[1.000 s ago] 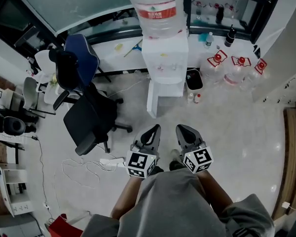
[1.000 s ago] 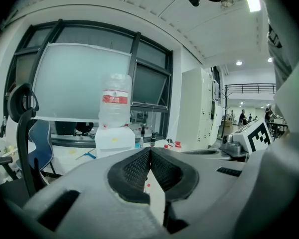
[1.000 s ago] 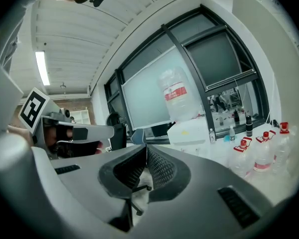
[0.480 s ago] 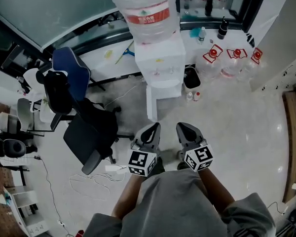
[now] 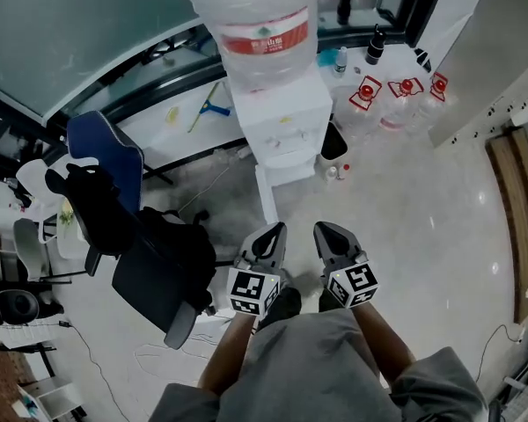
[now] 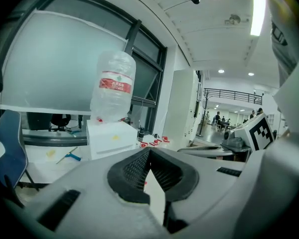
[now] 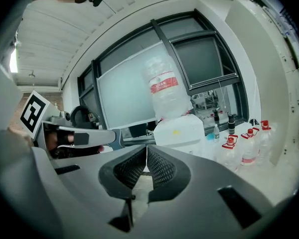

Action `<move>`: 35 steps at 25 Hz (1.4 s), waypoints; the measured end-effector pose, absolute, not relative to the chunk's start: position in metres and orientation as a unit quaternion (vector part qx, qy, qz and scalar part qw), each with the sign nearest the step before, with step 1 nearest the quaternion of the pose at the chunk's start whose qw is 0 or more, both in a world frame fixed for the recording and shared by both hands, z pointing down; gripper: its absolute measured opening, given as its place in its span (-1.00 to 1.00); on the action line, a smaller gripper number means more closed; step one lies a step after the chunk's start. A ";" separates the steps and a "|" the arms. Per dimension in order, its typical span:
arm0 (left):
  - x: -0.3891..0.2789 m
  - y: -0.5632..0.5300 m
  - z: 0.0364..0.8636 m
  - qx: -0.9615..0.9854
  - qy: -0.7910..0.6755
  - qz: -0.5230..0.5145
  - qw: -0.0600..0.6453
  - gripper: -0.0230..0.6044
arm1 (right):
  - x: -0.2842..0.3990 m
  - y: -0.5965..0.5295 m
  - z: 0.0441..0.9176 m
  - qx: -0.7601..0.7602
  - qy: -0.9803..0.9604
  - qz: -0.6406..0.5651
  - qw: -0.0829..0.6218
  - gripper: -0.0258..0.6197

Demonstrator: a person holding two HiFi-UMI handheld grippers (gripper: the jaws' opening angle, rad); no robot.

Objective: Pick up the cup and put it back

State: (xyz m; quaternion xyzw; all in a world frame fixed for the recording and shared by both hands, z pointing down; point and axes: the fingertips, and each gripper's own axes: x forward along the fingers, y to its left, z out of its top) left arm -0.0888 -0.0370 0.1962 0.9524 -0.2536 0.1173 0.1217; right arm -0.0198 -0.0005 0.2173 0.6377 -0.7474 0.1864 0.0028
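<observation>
Jugs (image 5: pixel 367 95) (image 5: pixel 406 88) (image 5: pixel 438 83): three, red-capped; left gripper (image 5: pixel 276 229), right gripper (image 5: pixel 322 228).

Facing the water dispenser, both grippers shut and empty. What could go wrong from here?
The office chair stands close beside the left gripper: a snag risk. Loose cable lies by the chair's base, at the person's left: a trip risk. No cup is visible, and the right gripper is shut too; both must open before any grasp.
</observation>
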 end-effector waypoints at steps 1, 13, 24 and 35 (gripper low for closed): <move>-0.092 -0.041 0.201 0.953 -0.249 0.118 0.125 -0.90 | -0.022 -0.004 0.220 0.642 -0.744 0.186 0.006 -0.88; -0.075 -0.104 0.257 0.948 -0.242 0.126 0.162 -0.90 | 0.004 -0.070 0.267 0.662 -0.723 0.195 0.034 -0.88; -0.034 -0.163 0.332 0.940 -0.264 0.128 0.175 -0.90 | 0.049 -0.132 0.339 0.650 -0.732 0.197 0.057 -0.88; -0.004 -0.186 0.470 0.934 -0.280 0.110 0.191 -0.90 | 0.080 -0.157 0.502 0.666 -0.718 0.192 0.063 -0.88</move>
